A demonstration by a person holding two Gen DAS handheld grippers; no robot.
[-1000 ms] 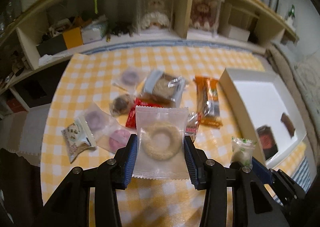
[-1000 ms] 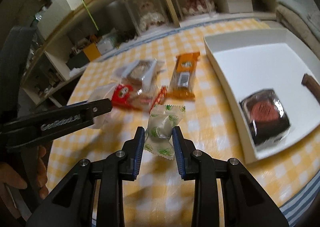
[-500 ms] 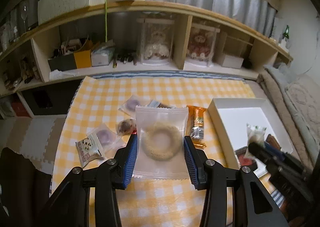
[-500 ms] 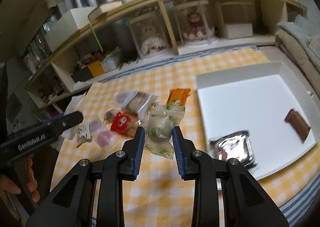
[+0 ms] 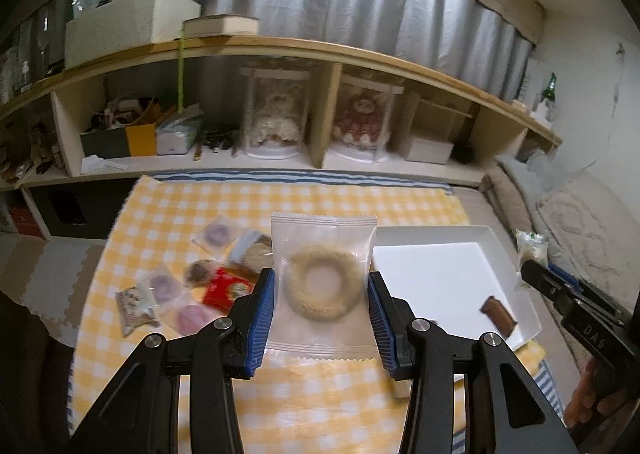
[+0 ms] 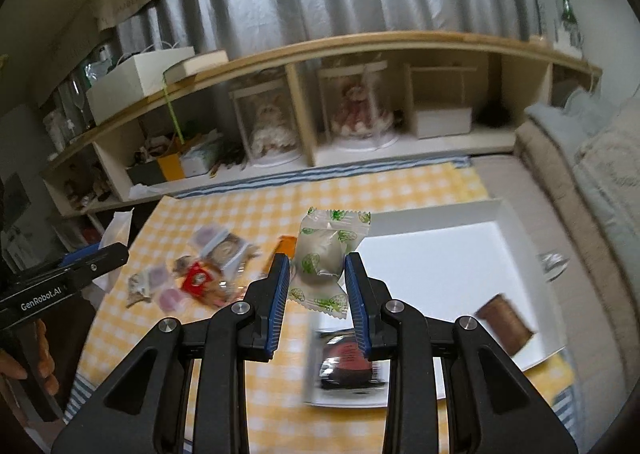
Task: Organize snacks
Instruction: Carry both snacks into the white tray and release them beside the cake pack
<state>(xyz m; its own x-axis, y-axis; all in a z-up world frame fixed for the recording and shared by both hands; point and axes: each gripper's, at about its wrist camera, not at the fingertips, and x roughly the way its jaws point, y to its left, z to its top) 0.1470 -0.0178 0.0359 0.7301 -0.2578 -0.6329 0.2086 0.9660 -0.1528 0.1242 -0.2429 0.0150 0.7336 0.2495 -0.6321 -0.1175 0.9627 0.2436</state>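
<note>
The ring cookie packet could slip out, because the left gripper only pinches its thin, slippery side edges. It hangs in the air between the blue pads, above the yellow checked tablecloth, near the left edge of the white tray. The right gripper is squeezed tight on the green-leaf candy packet, held up over the tray's left edge. That puffy packet could pop free and land on the snack pile.

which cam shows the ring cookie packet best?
Left wrist: the ring cookie packet sits centred and sharp, clamped in the left gripper. Right wrist shows only its corner at the left edge.
</note>
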